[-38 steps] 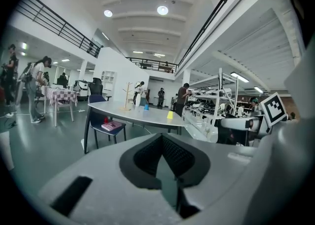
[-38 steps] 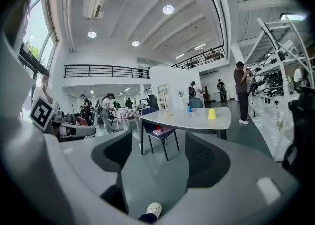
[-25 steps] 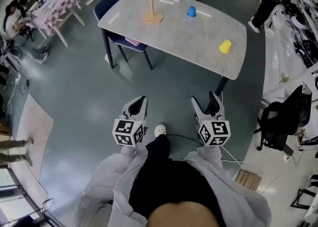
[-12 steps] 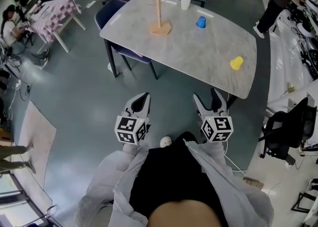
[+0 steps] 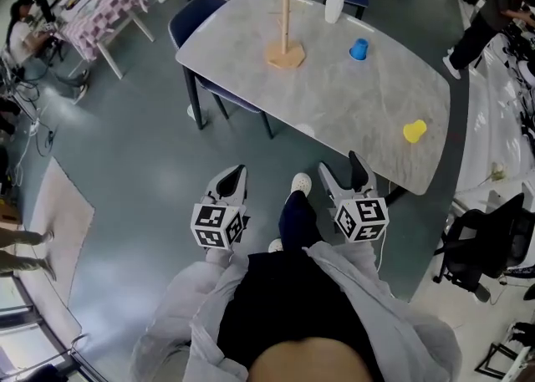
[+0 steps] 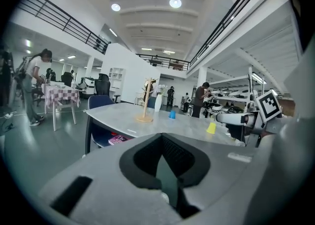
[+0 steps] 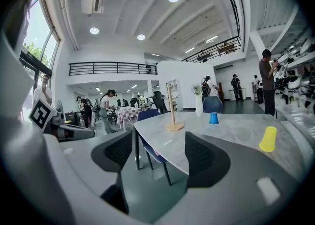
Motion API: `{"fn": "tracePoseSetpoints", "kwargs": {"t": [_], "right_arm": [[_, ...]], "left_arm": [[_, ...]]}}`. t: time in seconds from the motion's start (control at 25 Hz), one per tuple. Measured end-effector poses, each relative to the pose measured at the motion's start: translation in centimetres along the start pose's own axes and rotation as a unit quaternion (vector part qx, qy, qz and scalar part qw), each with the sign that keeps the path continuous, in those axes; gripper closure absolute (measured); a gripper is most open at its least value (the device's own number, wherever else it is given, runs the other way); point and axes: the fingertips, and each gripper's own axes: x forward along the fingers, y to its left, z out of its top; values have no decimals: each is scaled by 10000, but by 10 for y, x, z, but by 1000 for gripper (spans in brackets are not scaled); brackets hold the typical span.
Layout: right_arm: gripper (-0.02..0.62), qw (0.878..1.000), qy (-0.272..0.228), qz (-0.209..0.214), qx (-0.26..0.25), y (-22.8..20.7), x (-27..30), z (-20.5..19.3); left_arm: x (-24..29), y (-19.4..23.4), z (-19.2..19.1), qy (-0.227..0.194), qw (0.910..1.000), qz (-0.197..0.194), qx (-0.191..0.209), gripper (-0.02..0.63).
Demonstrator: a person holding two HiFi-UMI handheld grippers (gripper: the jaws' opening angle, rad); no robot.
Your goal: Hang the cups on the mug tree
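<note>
Closest to you, the left tongs (image 5: 231, 181) are pinched together with nothing in them, and the right tongs (image 5: 341, 175) are spread apart, also empty. Both hang over the floor, short of the worktop (image 5: 334, 109).

First one you'd reach is the yellow cup (image 5: 415, 130), alone near the right end. The blue cup (image 5: 359, 49) sits farther back, near the mug tree (image 5: 285, 33), whose pegs are bare. A white vase (image 5: 334, 4) of flowers stands at the far edge.

Both cups look small, plastic and light, mouth down I think. So they're probably stiff, but easy to tip or pop out of a hard pinch. I can't spot a handle from here, so I'd grab across the side wall, gently.
</note>
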Motion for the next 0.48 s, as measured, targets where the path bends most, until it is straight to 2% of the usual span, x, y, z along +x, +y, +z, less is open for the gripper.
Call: {"fn": "tracePoseSetpoints", "kwargs": {"t": [0.2,0.48], "right_arm": [[264,10000,-15,33,27,-44,55,20],[264,9999,-113,80,-44,-104,142,69]], "left_arm": [[69,13,29,-23,9999,-4,100,606],[167,44,92,-172,9996,52,227,606]]}}
